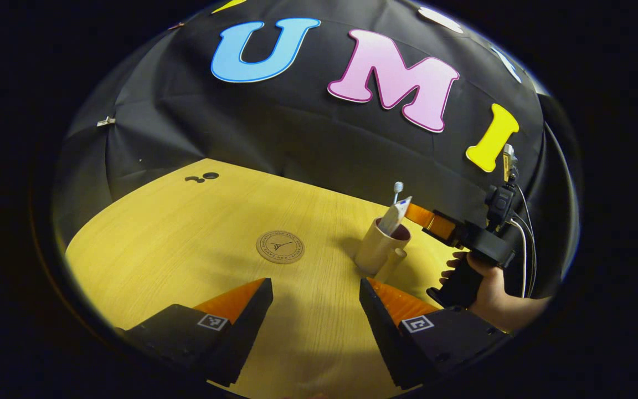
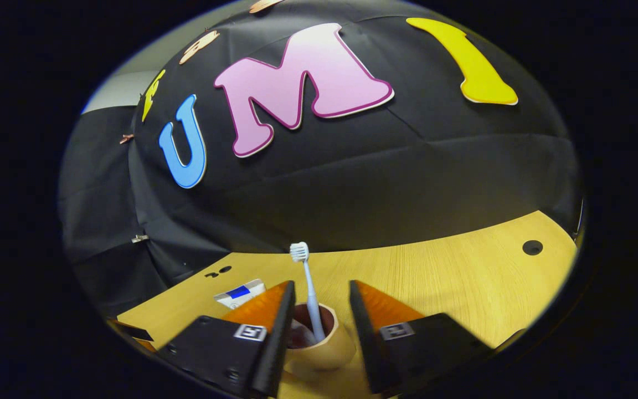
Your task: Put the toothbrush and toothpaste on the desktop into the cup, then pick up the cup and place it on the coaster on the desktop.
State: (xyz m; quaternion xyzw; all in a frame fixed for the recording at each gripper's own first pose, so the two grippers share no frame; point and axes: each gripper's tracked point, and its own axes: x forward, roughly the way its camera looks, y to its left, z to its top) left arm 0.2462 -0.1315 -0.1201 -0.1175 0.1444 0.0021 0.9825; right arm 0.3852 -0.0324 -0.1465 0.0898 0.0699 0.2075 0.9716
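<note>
Right gripper open astride the cup, left gripper open nearby; toothbrush upright, bristles skyward, above the wooden desktop

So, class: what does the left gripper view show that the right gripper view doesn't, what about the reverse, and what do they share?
Left gripper view: the coaster, the left gripper and, farther off, a hand holding the right gripper. Right gripper view: the inside of the cup from above, and a round hole near the desktop's edge. Shared: the cup, the toothbrush and toothpaste in it, and the wooden desktop.
</note>
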